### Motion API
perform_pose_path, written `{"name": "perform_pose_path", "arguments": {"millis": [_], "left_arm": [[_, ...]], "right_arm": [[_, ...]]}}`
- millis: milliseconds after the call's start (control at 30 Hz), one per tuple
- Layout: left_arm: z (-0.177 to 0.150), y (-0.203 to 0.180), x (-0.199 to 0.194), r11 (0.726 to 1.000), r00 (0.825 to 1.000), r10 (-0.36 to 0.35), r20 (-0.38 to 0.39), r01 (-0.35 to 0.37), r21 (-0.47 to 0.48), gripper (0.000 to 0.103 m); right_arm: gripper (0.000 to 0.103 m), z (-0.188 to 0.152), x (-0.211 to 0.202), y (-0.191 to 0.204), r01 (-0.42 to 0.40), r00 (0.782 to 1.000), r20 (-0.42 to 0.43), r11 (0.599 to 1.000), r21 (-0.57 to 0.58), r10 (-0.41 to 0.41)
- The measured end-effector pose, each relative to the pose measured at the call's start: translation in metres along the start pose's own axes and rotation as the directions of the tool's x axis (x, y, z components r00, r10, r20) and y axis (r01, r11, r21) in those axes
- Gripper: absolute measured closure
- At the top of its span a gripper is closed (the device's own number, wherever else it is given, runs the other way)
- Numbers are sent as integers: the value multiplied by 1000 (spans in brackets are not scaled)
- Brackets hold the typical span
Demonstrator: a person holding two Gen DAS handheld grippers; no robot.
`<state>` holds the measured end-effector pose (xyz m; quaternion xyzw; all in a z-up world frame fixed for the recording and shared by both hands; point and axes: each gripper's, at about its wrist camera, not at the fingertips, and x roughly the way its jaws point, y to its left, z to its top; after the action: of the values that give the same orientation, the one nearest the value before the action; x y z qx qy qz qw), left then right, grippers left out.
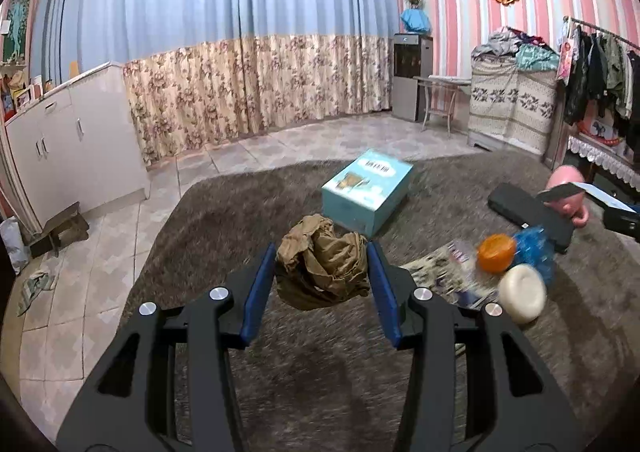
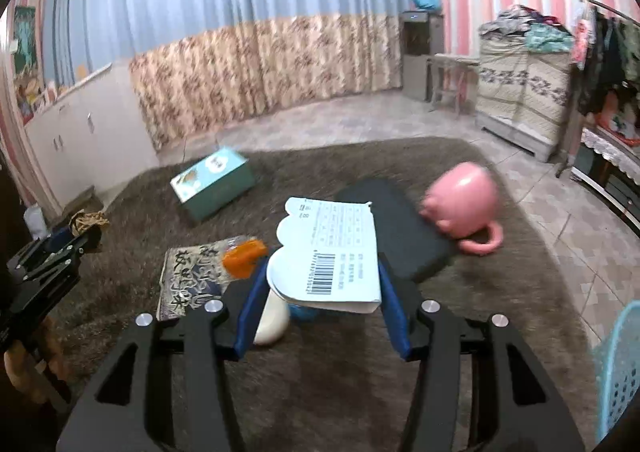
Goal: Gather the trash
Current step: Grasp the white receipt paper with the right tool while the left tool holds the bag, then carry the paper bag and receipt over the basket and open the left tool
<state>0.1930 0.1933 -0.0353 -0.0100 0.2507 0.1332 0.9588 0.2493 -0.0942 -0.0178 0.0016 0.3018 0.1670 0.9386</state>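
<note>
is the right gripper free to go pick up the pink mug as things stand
Probably not yet. The right gripper is shut on a white barcoded package, so it would need to drop that first. Otherwise the pink mug lies on its side on the rug, with nothing blocking it.

Premises: a lived-in home room. Evidence: long blue floral curtains [image 1: 240, 52], pink striped wallpaper [image 1: 560, 32], clothes rail [image 1: 600, 68], water dispenser [image 1: 412, 76], white cabinets [image 1: 72, 140], shaggy brown rug [image 1: 320, 372].

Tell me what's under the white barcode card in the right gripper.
Under the white barcode card, a cream round object and something blue peek out. A black flat case lies behind. The card covers the rest of them.
</note>
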Motion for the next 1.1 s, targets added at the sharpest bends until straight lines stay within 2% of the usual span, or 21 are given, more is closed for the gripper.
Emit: {"name": "perform_pose_path", "arguments": {"millis": [233,367,467,567,767,933,1100], "left_arm": [[9,-46,-13,998,998,-63,9,63,23,58],[10,-80,-21,993,994,-109,14,108,50,58],[13,-109,-28,986,989,-148,24,146,77,58],[15,-135,-34,978,982,-187,32,184,98,58],[18,-186,-35,959,965,-264,11,261,115,58],[14,-228,-38,939,949,-317,-3,314,139,58],[10,-267,-40,920,934,-356,-25,356,162,58]], "right_arm": [[51,-16,-53,-73,117,992,43,991,67,-120],[51,-31,-80,-113,202,976,56,973,108,-209],[51,-41,-101,-147,269,958,64,951,152,-281],[51,-50,-122,-183,356,925,66,914,194,-374],[51,-68,-143,-234,463,874,39,856,231,-483],[51,-84,-149,-272,518,844,-4,813,264,-536],[51,-90,-150,-295,536,833,-22,795,284,-554]]}}
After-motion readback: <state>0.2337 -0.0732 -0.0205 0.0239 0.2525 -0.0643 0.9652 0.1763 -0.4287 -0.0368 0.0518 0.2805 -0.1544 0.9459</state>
